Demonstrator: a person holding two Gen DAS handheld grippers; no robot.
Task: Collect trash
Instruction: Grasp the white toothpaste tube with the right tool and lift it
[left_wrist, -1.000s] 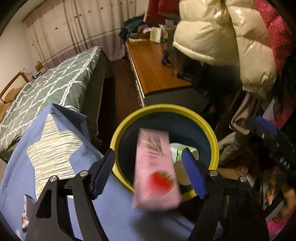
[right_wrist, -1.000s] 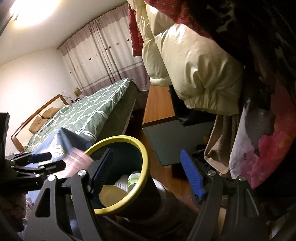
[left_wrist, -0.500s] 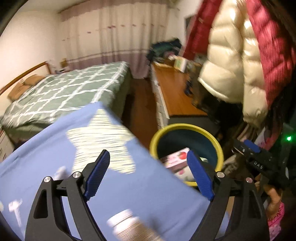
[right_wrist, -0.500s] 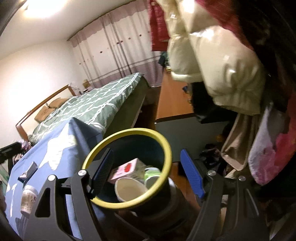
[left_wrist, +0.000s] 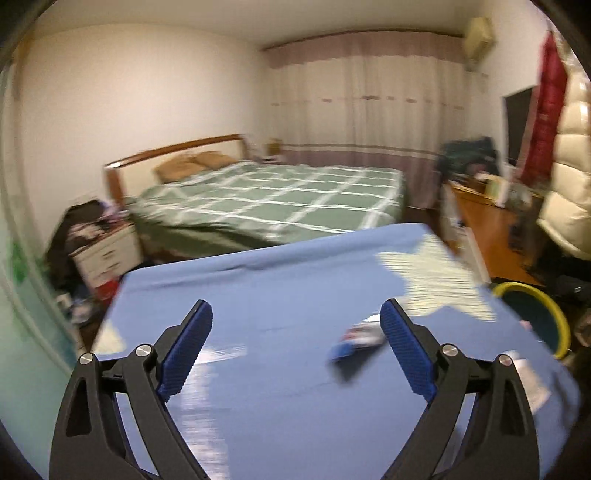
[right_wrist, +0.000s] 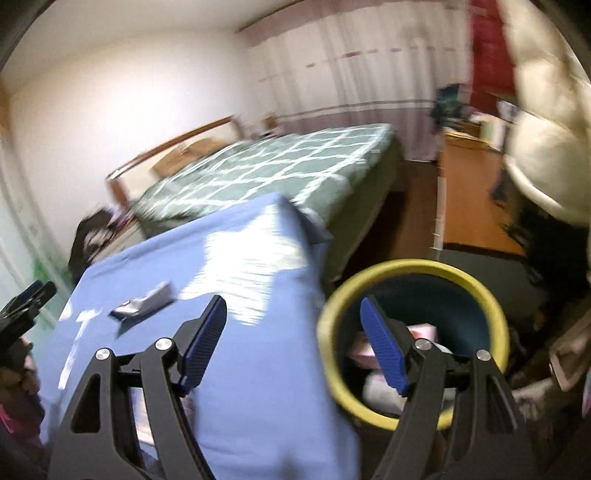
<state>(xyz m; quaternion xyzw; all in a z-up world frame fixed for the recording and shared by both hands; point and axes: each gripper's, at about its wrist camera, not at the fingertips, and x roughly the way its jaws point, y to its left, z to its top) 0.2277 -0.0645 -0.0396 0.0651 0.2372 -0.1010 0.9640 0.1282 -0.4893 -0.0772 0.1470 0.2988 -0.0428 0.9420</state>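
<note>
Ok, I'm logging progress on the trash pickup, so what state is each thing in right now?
Left tool: empty, jaws opening, above the blue cloth.
Right tool: open, empty.
Yellow-rimmed bin: upright, no lid, already holding a pink carton and other trash.
Blue-and-white wrapper: lying loose on the cloth, not yet collected.
Blue cloth: spread flat, star pattern up.
Bed: made.

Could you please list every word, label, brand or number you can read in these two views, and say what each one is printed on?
No text can be read in either view.
Blue and white wrapper on the blue cloth: printed, but too blurred.
Pink carton in the yellow-rimmed bin: print too blurred and partly hidden.
Items on the wooden desk: too small.
</note>
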